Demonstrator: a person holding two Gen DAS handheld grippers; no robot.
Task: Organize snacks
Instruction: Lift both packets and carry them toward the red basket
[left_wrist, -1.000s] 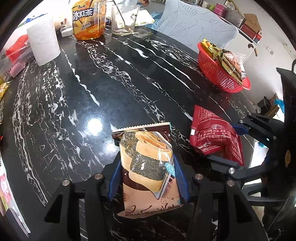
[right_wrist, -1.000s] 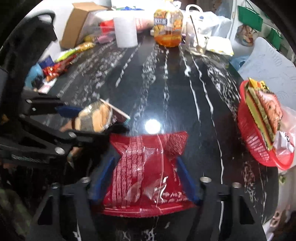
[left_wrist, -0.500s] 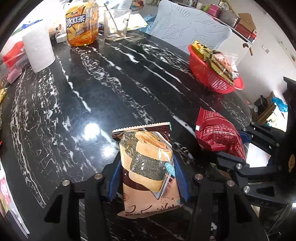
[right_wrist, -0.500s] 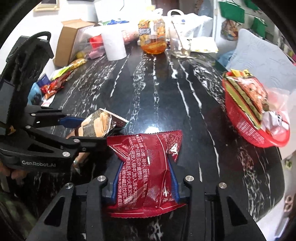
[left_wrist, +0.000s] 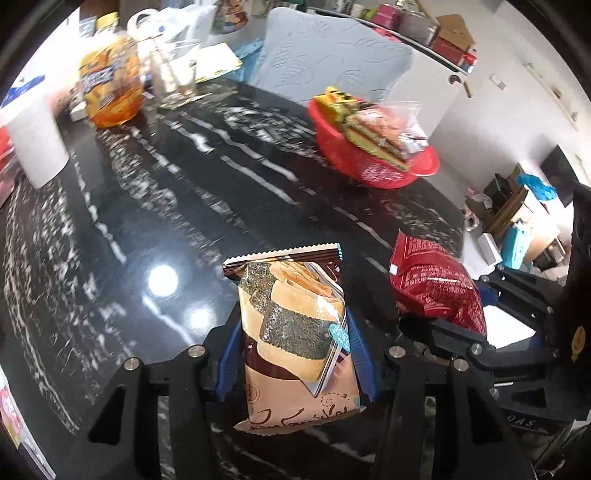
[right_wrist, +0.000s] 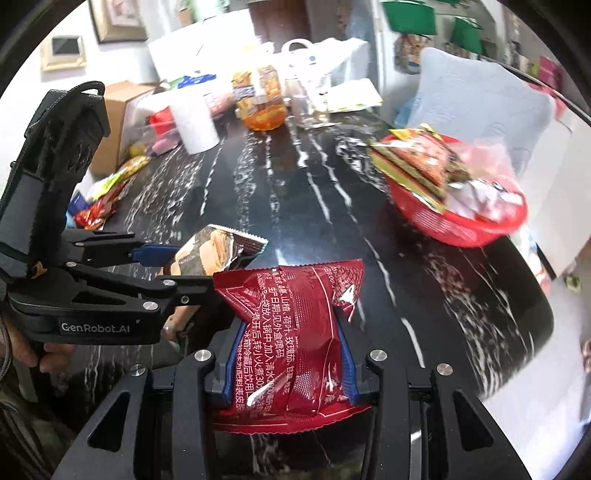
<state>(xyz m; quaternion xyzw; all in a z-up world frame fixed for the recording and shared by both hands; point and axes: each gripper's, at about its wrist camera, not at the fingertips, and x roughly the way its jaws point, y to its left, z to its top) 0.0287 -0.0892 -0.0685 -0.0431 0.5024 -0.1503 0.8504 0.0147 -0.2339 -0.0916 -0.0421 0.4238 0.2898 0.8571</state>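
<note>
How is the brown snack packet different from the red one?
The brown packet shows pictured seaweed rolls; the red packet shows only white printed text. The brown one sits flat in the left claw; the red one is crumpled in the right claw. Both are gripped and lifted.

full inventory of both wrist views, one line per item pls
brown seaweed-snack packet: 1, brown and tan, between the left gripper's pads
red packet: 1, dark red, between the right gripper's pads
basket: 1, red, table's far right, heaped with packets
table: 1, black marble with white veins
drink bottle: 1, orange, far end
glass: 1, clear, beside the bottle
paper roll: 1, white, far left
cardboard box: 1, brown, left edge
loose snack packets: several, mixed colours, left edge
chair cushion: 1, pale blue, behind the table
left gripper: black, blue pads, shut
right gripper: black, blue pads, shut
</note>
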